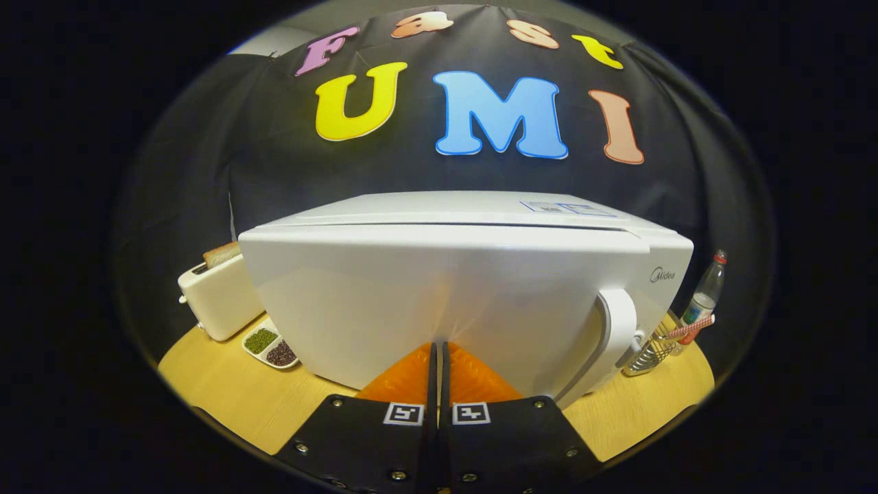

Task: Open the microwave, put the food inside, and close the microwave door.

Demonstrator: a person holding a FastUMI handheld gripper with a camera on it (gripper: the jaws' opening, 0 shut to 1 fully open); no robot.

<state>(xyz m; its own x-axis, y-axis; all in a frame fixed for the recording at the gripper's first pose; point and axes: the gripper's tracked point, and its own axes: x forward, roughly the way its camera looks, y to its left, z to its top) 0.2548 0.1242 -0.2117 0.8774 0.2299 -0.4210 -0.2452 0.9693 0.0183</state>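
Note:
A white microwave [466, 288] stands on the wooden table [226, 398], very close ahead of me. Its door [425, 302] is closed, with a curved white handle [617, 329] on its right side. My gripper [437, 350] is shut, the two fingers side by side with only a thin slit between them and nothing held. The fingertips touch or almost touch the lower middle of the door. The food is hidden from me.
Left of the microwave stands a white toaster [219, 295] with a bread slice [221, 254] in it. In front of it lies a small divided dish [271, 347] of seeds. Right of the microwave are a wire rack [655, 350] and a clear bottle [705, 291].

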